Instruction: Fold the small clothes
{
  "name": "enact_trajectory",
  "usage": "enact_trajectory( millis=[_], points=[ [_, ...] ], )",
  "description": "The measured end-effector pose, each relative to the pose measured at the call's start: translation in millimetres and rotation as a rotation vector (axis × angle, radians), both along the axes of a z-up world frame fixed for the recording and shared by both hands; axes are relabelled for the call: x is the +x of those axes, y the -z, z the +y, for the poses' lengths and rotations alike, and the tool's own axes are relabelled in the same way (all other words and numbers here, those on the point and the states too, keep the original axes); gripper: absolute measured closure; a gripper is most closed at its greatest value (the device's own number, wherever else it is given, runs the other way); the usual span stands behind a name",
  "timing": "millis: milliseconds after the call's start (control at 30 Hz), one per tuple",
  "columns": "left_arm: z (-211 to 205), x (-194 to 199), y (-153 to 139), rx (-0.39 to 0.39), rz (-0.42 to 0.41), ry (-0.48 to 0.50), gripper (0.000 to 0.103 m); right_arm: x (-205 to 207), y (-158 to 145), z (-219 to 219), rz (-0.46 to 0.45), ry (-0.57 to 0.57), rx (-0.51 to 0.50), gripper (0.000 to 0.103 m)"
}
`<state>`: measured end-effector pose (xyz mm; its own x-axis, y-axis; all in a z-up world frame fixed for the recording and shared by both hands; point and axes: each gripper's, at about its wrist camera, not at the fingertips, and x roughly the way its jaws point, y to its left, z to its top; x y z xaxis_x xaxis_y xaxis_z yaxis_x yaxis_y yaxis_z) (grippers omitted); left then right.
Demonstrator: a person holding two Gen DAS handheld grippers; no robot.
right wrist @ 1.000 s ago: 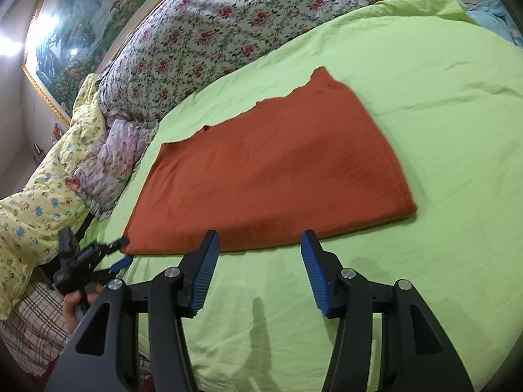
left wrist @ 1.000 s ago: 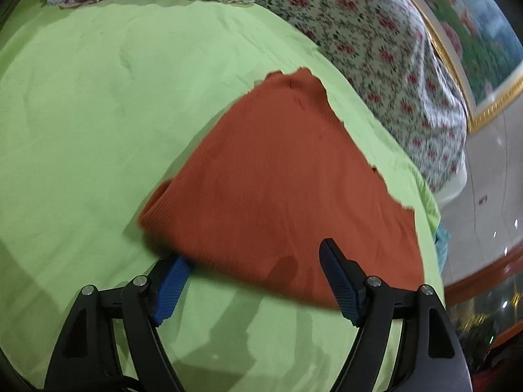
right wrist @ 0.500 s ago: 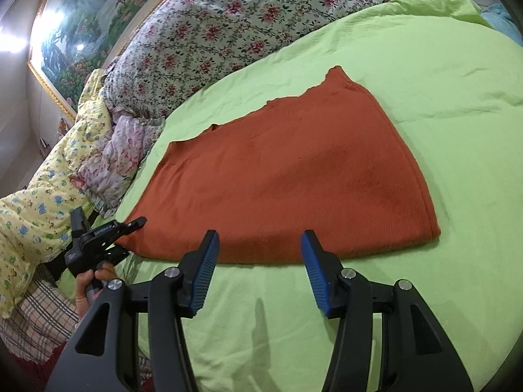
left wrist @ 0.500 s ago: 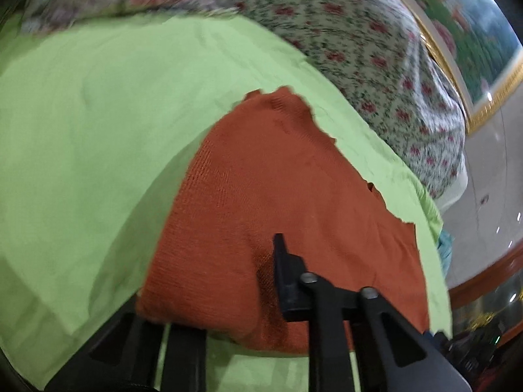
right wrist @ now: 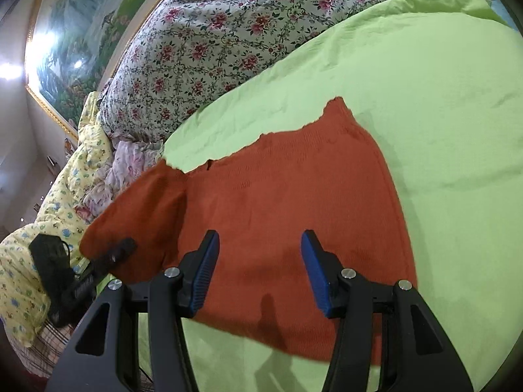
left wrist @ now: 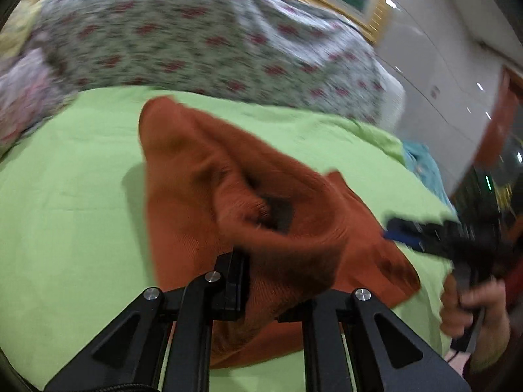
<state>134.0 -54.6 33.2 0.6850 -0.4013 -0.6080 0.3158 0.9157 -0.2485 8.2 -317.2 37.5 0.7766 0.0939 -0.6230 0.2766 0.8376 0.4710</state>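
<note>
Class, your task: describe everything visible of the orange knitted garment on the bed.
The orange knitted garment is rust-coloured with a fine ribbed knit and one ragged edge. It lies mostly flat on the green sheet. The left tool is closing on its near corner, lifting that part into bunched folds. The right tool hovers open above it.

The orange garment [right wrist: 294,196] is a matt, fine-ribbed knit cloth. The green sheet [right wrist: 441,114] beneath it is smooth, matt woven cloth with faint creases. At twelve o'clock the floral quilt [right wrist: 228,32] looks like soft printed cotton. The right gripper [right wrist: 260,271] has matt black plastic arms, ridged blue pads and shiny metal screws.
</note>
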Motion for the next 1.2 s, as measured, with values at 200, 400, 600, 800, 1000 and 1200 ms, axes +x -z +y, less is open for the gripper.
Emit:
enact_trajectory(
  millis=[200, 400, 600, 800, 1000, 1200],
  points=[
    [-51.9, -5.1, 44.0, 0.116, 0.056, 0.078, 0.093, 42.2, 4.2, -5.2, 0.051, -0.076, 0.055, 0.035],
    [-38.2, -8.3, 41.5, 0.071, 0.043, 0.091, 0.093, 97.5, 25.2, -1.2, 0.118, -0.135, 0.107, 0.029],
    [-41.8, -15.7, 41.7, 0.096, 0.021, 0.105, 0.093, 160.8, 34.1, 19.5, 0.179, -0.227, 0.070, 0.029],
    [-42.4, -18.6, 30.8, 0.122, -0.005, 0.108, 0.093, 193.8, 45.3, 39.8, 0.256, -0.299, 0.039, 0.085],
    [-81.9, -31.7, 4.3, 0.098, -0.050, 0.213, 0.093, 156.9, -11.9, 13.9, 0.090, -0.283, -0.008, 0.089],
    [-144.9, -37.7, 17.6, 0.098, -0.021, 0.317, 0.093, 102.0, -34.6, -44.9, 0.072, -0.160, -0.096, 0.089]
  ],
)
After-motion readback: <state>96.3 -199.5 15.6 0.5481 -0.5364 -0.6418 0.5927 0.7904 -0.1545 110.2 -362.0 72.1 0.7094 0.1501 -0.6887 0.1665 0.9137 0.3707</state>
